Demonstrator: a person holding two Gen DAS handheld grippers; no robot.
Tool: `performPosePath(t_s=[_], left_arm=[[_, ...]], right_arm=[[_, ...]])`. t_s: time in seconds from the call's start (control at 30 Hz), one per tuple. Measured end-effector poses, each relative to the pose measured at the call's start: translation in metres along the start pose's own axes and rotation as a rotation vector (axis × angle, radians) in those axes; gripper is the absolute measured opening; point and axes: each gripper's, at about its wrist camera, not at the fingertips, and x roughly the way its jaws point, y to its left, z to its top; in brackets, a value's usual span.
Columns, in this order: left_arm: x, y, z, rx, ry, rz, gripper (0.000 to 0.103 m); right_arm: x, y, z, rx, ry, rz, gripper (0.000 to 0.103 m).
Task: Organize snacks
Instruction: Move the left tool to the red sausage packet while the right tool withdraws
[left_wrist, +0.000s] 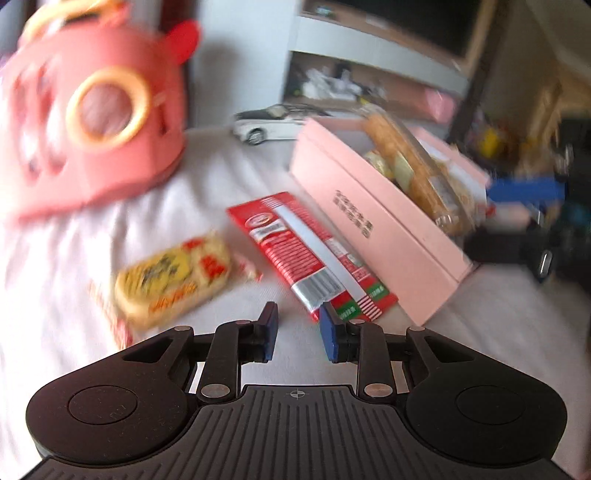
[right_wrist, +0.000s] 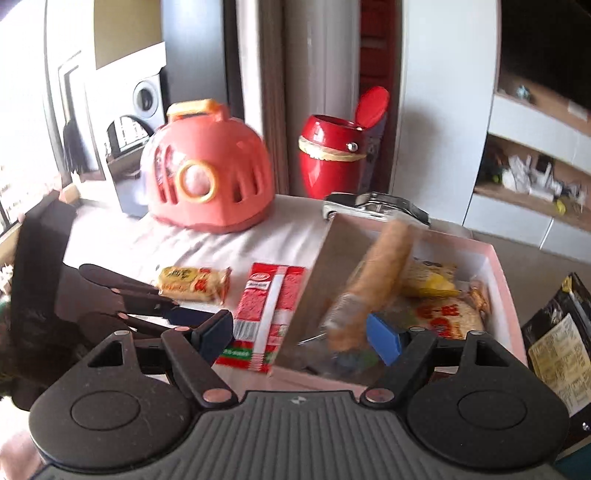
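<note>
Several snacks lie in the pink cardboard box (right_wrist: 495, 266); the red foil packet (left_wrist: 310, 254) and yellow wrapped cracker pack (left_wrist: 173, 277) are left on the white cloth. The left gripper (left_wrist: 298, 332) gapes narrowly and empty; the right gripper (right_wrist: 303, 336) is spread wide, empty.

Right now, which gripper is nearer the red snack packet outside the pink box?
Left. The left gripper is open with one fingertip right at the red packet's near corner. The right gripper is open over the pink box's edge, the packet beside its left finger.

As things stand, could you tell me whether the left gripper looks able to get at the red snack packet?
Probably yes: the left gripper is open, the red snack packet lies flat just ahead on the white cloth, nothing between them.
</note>
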Motion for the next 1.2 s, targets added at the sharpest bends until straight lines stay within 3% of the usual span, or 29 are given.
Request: performPosePath(t_s=[0.13,0.2,0.27,0.33,0.47,0.53,0.63,0.83,1.03,1.2], left_arm=[[0.007,0.029,0.004,-0.320,-0.017,-0.114,0.030],[0.015,0.032,0.009,-0.400,-0.028,-0.124,0.030],[0.024,0.026,0.017,-0.417,-0.052,-0.090,0.030],[0.031,0.016,0.026,-0.378,-0.059,-0.047,0.031],[0.046,-0.013,0.045,-0.160,-0.044,0.063,0.035],[0.048,-0.023,0.050,-0.081,-0.022,0.080,0.048],[0.049,-0.035,0.051,0.015,0.002,0.108,0.051],[0.051,-0.036,0.049,0.007,0.006,0.108,0.051],[0.042,-0.039,0.021,0.049,-0.055,0.066,0.045],[0.015,-0.030,-0.007,0.016,-0.062,0.033,0.042]], right_arm=[[-0.002,0.015,-0.013,-0.007,-0.010,-0.018,0.080],[-0.008,0.017,-0.023,0.006,-0.024,-0.031,0.080],[-0.013,0.021,-0.036,-0.019,-0.042,-0.078,0.080],[-0.016,0.026,-0.054,-0.067,-0.049,-0.130,0.080],[-0.010,0.029,-0.086,-0.123,-0.008,-0.181,0.080],[-0.006,0.027,-0.099,-0.116,0.018,-0.178,0.080],[-0.006,0.021,-0.109,-0.065,0.022,-0.155,0.080],[-0.009,0.011,-0.115,-0.009,0.019,-0.124,0.080],[-0.012,0.009,-0.114,0.008,-0.005,-0.125,0.080],[-0.010,0.007,-0.113,0.024,0.004,-0.121,0.080]])
